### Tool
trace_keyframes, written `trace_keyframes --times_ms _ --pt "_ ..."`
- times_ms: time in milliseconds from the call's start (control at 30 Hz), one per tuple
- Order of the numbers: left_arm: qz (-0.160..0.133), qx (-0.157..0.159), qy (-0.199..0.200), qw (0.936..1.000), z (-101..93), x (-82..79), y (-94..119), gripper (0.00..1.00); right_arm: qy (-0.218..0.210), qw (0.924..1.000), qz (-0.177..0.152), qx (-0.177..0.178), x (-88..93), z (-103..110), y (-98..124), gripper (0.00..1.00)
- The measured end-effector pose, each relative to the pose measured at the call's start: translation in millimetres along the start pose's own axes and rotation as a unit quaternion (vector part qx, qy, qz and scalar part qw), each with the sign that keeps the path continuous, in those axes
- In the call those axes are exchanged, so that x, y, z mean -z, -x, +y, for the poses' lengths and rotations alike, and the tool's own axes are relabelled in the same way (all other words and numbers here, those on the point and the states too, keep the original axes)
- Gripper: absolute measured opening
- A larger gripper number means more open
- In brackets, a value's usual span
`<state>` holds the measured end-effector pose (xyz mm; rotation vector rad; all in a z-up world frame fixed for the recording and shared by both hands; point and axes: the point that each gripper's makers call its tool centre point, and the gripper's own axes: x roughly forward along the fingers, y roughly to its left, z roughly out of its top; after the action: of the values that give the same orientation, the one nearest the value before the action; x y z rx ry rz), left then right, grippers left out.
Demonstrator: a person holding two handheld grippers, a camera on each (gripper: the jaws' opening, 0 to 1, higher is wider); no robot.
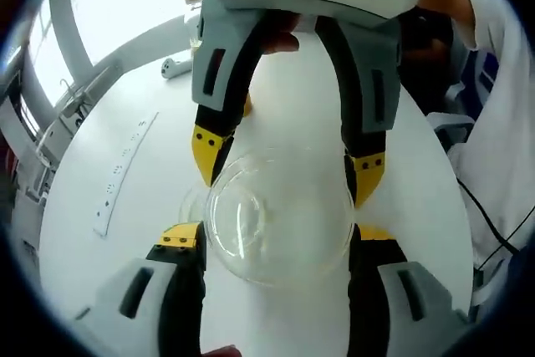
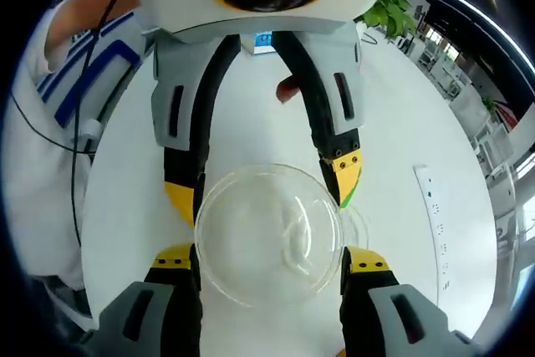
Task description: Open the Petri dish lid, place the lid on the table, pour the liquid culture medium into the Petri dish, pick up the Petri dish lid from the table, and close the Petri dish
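My left hand-held gripper [image 1: 276, 244] and right hand-held gripper [image 2: 272, 261] both clamp the Petri dish [image 1: 278, 216] from opposite sides, above the white surface [image 1: 117, 206]. I cannot tell lid from base. By my judgement, opening is just starting; pouring and closing remain.

Two tongs [image 1: 276, 244], one Petri dish [image 1: 278, 216]

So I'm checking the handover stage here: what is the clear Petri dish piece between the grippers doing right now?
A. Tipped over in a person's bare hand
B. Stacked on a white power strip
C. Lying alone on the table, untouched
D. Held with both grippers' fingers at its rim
D: the clear Petri dish piece sits between the left gripper and the right gripper, each pair of yellow-tipped fingers flanking its rim.
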<state>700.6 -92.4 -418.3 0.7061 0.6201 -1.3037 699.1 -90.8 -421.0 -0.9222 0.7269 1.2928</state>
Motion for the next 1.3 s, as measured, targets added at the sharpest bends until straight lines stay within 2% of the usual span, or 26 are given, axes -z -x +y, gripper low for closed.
trace_keyframes --times_ms 233,667,933,1300 --pt "-0.009 -0.006 0.002 0.9999 -22.3 1.7 3 0.6 0.008 0.9999 0.007 -0.001 -1.2 23 2 0.62" --pt "-0.006 0.004 0.011 0.9999 -67.5 11.5 -20 0.6 0.002 0.9996 0.023 -0.018 21.8 68 -12 0.62" --pt "-0.022 0.015 0.019 0.9995 -94.4 12.7 -30 0.6 -0.002 0.9988 0.036 -0.033 34.5 95 -15 0.62" --pt "-0.034 0.021 0.027 0.9988 -108.8 13.1 -30 0.6 -0.004 0.9986 0.03 -0.045 36.7 110 -14 0.62"
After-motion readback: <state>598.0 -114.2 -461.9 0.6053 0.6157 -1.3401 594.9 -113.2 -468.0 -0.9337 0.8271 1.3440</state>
